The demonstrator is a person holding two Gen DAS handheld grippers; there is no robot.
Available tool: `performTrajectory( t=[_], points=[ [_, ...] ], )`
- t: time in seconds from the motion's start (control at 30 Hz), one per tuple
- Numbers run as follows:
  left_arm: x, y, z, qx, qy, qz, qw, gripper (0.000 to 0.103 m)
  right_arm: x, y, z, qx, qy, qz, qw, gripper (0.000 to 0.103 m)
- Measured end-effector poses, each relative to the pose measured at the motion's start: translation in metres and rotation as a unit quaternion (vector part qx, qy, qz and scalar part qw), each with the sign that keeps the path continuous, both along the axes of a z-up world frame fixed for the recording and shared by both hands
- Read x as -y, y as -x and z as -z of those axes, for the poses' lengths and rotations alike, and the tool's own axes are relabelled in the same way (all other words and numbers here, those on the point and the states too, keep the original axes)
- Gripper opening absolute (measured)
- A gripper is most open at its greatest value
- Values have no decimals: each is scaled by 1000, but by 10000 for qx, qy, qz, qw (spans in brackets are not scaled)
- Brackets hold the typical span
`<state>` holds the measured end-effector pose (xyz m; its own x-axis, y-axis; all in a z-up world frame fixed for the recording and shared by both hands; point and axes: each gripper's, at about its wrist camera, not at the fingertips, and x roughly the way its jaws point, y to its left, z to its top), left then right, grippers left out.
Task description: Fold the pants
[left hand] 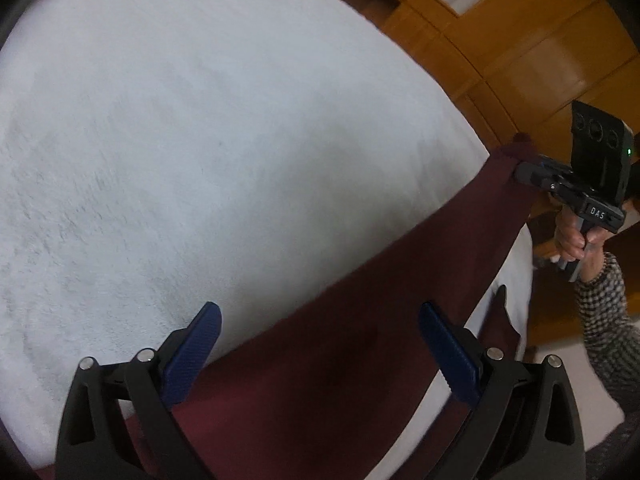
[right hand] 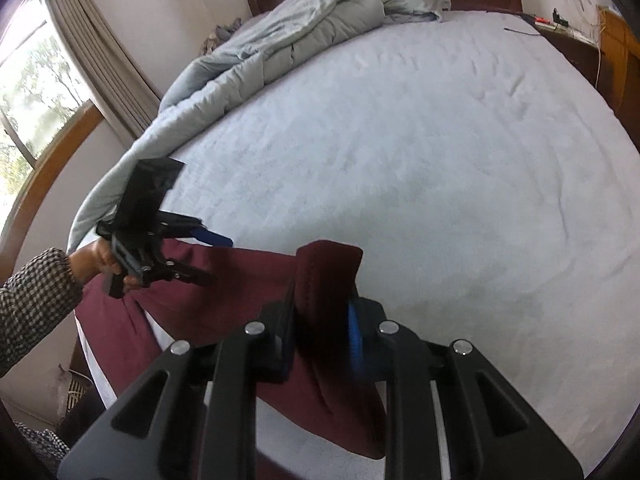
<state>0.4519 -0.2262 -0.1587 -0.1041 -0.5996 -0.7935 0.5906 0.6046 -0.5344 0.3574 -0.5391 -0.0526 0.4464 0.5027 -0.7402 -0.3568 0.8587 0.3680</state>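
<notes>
From the left wrist, the left gripper [left hand: 320,344] hangs with its blue pads wide apart over the maroon pants [left hand: 360,300], which lie stretched along the near edge of the bed [left hand: 200,140]. At the far end, by the bed's corner, the right gripper [left hand: 520,172] pinches the cloth, held by a hand [left hand: 576,240] in a checked sleeve [left hand: 604,312].

From the right wrist, the right gripper [right hand: 320,320] is clamped on a bunched fold of the pants [right hand: 328,276], lifted off the bed [right hand: 440,160]. The left gripper [right hand: 212,256] hovers spread over the cloth's other end. A rumpled duvet [right hand: 280,40] lies along the bed's far edge.
</notes>
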Motion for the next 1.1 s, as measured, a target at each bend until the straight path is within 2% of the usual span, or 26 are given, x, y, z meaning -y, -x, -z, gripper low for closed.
performTrajectory(
  t=[0.1, 0.13, 0.2, 0.23, 0.27, 0.3, 0.37, 0.47, 0.57, 0.7, 0.87, 0.97, 1.03, 1.07, 1.1],
  points=[
    [-7, -2, 2, -584, 139, 23, 9982, 99, 4, 3, -2, 28, -101, 38, 9999, 20],
    [-11, -3, 3, -724, 193, 15, 9972, 96, 4, 3, -2, 22, -81, 51, 10000, 20],
    [-11, 2, -1, -779, 180, 104, 9967, 74, 4, 5, -1, 26, -53, 91, 9999, 20],
    [-12, 6, -4, -768, 144, 186, 9968, 45, 5, 6, -1, 22, -78, 127, 9999, 20],
    [-13, 11, -8, -720, 106, 220, 9971, 33, 7, 7, -1, 20, -108, 169, 9998, 20],
    [-14, 14, -11, -628, 46, 187, 9978, 29, 8, 10, -1, 15, -139, 222, 9997, 20],
    [-18, 29, -30, -192, 49, 30, 9998, 19, 9, 17, -1, 30, -163, 307, 9994, 20],
    [-15, 65, -64, 500, 74, -150, 9986, 17, 13, 36, -1, 140, -170, 424, 9989, 20],
    [-7, 121, -94, 1237, -241, -146, 9919, 17, 16, 65, -4, 310, -196, 472, 9982, 21],
    [-2, 180, -100, 1366, -443, -149, 9895, 17, 11, 113, -6, 563, 47, 388, 9977, 23],
    [7, 250, -90, 1596, -678, -70, 9848, 17, 3, 174, 10, 574, 403, 289, 9971, 25],
    [3, 279, -68, 1621, -879, 33, 9829, 17, 0, 206, 27, 517, 625, 420, 9958, 29],
    [6, 294, -46, 1583, -1083, 23, 9814, 17, 3, 218, 39, 338, 602, 569, 9960, 37],
    [5, 299, -38, 1615, -1168, 19, 9799, 17, 5, 223, 44, 213, 505, 633, 9965, 47],
    [6, 301, -30, 1619, -1203, -20, 9794, 17, 7, 229, 48, 100, 459, 713, 9963, 50]
  ],
)
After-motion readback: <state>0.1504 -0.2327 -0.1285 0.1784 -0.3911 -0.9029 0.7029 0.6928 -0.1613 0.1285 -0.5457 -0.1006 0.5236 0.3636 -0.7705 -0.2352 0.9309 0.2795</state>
